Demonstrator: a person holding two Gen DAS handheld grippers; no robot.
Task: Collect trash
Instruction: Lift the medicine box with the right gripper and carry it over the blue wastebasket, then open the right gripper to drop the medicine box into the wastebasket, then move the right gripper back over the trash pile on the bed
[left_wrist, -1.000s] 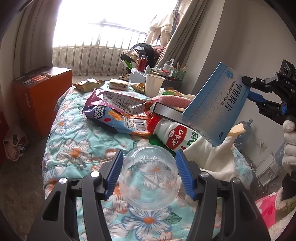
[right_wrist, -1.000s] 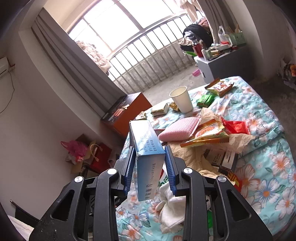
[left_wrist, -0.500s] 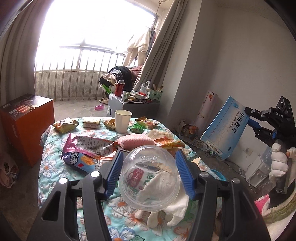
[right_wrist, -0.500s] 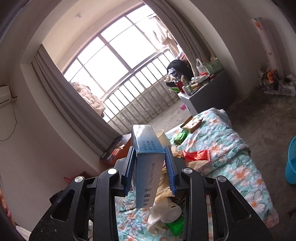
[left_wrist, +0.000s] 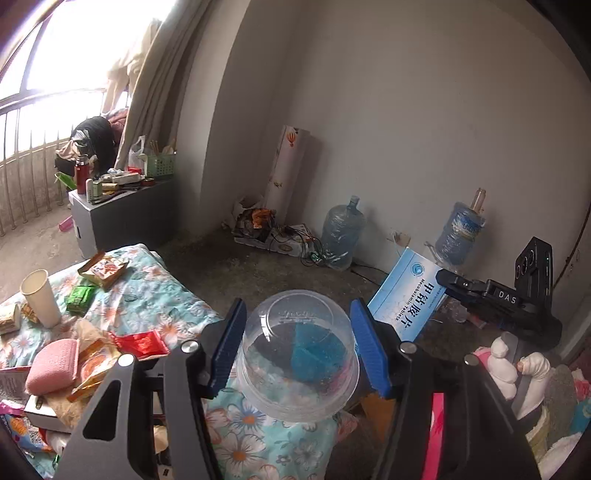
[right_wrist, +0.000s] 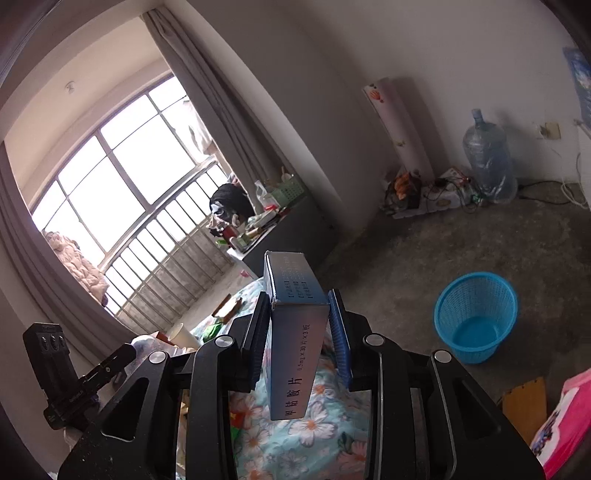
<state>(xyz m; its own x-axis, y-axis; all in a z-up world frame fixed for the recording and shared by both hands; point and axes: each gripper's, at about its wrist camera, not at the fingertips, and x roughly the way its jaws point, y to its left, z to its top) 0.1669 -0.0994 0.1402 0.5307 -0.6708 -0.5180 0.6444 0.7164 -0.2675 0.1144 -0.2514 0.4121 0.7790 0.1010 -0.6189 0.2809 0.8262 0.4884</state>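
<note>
A: What's each hand got rn?

B: Left gripper (left_wrist: 297, 343) is pinching a clear plastic cup (left_wrist: 297, 352) by its sides, upside down, base toward the room. Right gripper (right_wrist: 298, 334) is clamped on a blue medicine box (right_wrist: 293, 332) across its narrow faces, held on end.

A: And where's the bin?

B: Blue basket (right_wrist: 476, 314) on the floor, off the foot of the bed (left_wrist: 147, 291), empty as far as I can see. Both items are up in the air between bed and basket, not over it yet. You can make out its blue through the cup wall.

A: Will that cup hold?

B: Prob fine but it's thin, light, slick plastic. Squeeze harder and I'd guess it buckles or pops out. The sidewall grip near the rim end looks right; no need for more force.

A: The box?

B: Cardboard, light, stiff enough across the narrow faces. Pads sit mid-length, so it shouldn't swing much.

A: Much left on the bed?

B: Plenty. Paper cup (left_wrist: 38, 297), pink pouch (left_wrist: 51, 362), red wrapper (left_wrist: 138, 341), green packet (left_wrist: 79, 299), all near the foot end. Soft crinkly stuff, so pinch edges, not flat faces.
</note>
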